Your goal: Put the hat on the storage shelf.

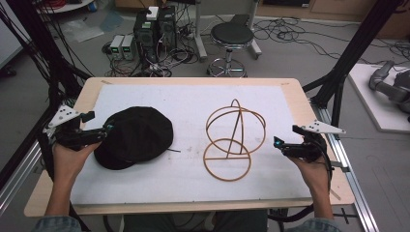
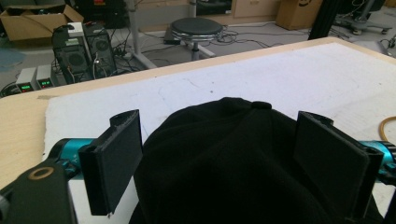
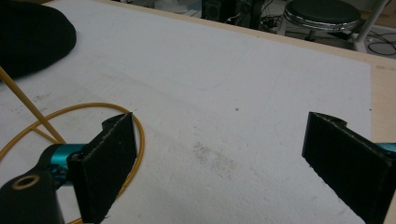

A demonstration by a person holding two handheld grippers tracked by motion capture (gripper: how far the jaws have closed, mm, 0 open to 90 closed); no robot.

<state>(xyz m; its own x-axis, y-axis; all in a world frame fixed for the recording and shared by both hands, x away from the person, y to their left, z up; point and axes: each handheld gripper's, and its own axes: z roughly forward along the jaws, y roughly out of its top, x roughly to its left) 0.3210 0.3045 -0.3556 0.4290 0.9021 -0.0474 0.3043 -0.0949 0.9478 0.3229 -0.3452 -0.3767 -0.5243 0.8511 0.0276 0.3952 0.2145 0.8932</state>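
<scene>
Black hat (image 1: 135, 137) sits between the spread left hand-held gripper (image 2: 219, 163) jaws; next, pinch it. Right hand-held gripper (image 3: 224, 163), at 3 o'clock, gapes empty.

Right gripper (image 3: 224, 163) jaws wide apart over white mat (image 3: 243, 84); yellow wire ring (image 3: 70, 121) by the left jaw — black hat (image 3: 32, 37) upper left, stool (image 3: 322, 14) upper right.
</scene>
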